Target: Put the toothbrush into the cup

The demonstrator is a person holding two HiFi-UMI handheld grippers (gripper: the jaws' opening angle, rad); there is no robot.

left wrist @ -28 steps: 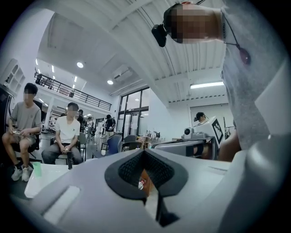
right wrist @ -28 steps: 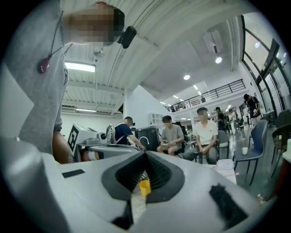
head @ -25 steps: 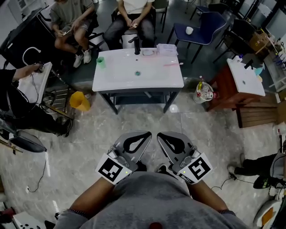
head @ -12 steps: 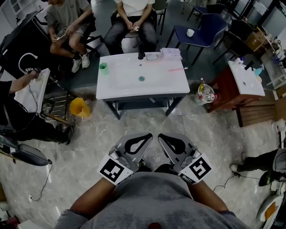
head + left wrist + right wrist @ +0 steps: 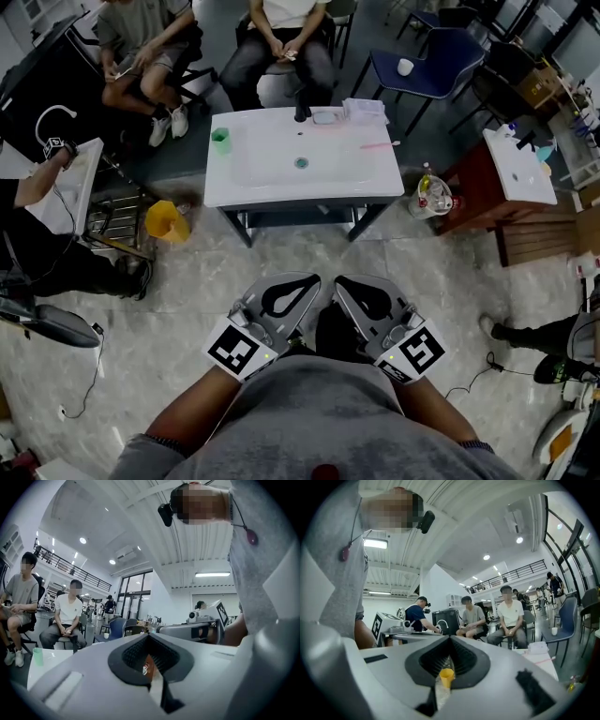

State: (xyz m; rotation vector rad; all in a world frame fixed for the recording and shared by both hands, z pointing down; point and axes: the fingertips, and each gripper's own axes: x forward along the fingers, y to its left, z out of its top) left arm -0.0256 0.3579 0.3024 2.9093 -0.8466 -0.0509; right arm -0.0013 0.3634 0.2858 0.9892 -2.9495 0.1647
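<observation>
A green cup (image 5: 220, 141) stands at the left edge of the white sink table (image 5: 262, 183), which is some way ahead of me across the floor. A pink toothbrush (image 5: 378, 145) lies on the table's right side. My left gripper (image 5: 312, 280) and right gripper (image 5: 340, 281) are held side by side close to my body, both shut and empty, pointing level toward the table. The cup (image 5: 37, 656) also shows at the far left of the left gripper view, beyond the shut left gripper (image 5: 149, 636). In the right gripper view the right gripper (image 5: 450, 637) has its jaws meeting.
A black faucet (image 5: 302, 111) stands at the table's back edge, with two seated people behind it. A yellow bucket (image 5: 165, 220) sits on the floor to the left, a bag of bottles (image 5: 433, 195) to the right. Another sink stand (image 5: 516, 164) and a blue chair (image 5: 417, 70) are further right.
The sink table has drifted slightly lower and to the right in the head view as I moved toward it. Both grippers stayed shut in front of my body.
</observation>
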